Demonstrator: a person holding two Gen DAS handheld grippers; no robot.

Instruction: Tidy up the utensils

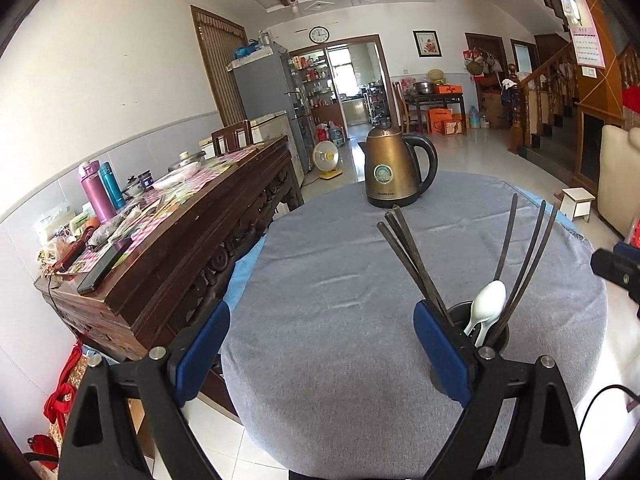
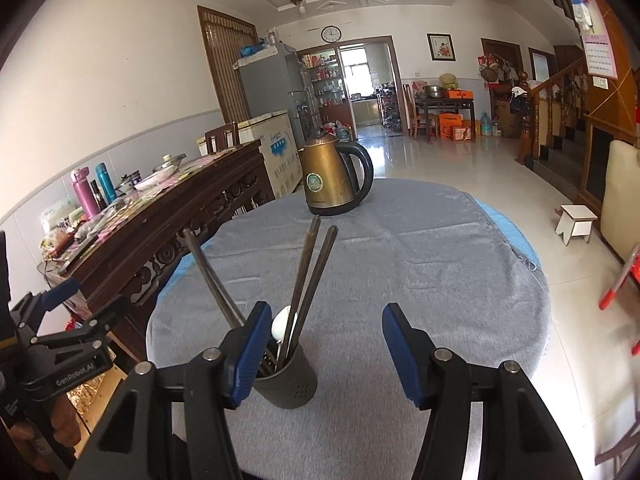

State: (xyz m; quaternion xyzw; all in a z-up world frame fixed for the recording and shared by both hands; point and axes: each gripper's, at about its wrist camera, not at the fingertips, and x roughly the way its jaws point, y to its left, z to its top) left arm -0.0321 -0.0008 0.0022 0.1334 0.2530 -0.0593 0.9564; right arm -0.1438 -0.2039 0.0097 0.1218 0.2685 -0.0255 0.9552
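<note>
table (image 1: 340,320): round top under a grey cloth, a blue layer showing at its edges; the cloth lies mostly flat with faint creases.
holder (image 2: 290,380): dark cup standing upright on the cloth near the table's front edge, with small holes low on its side.
chopsticks (image 2: 308,280): several dark sticks stand in the holder and fan outward to both sides.
spoon (image 1: 486,304): white, standing in the holder among the chopsticks, bowl end up.
kettle (image 1: 394,168): bronze coloured with a black handle, upright on the far part of the cloth, well apart from the holder.
left gripper (image 1: 320,354): blue padded jaws spread wide with only cloth between them; the holder sits just beyond its right finger, partly hidden by it.
right gripper (image 2: 326,354): jaws apart and gripping nothing; the holder is beside and partly behind its left finger.
sideboard (image 1: 192,248): carved dark wood along the left wall, crowded with flasks, a pot lid, papers and packets.
room: pale tiled floor, a fridge (image 2: 272,88) and a wall clock near a kitchen doorway, a wooden staircase on the right, a small white stool (image 2: 576,222) on the floor.
</note>
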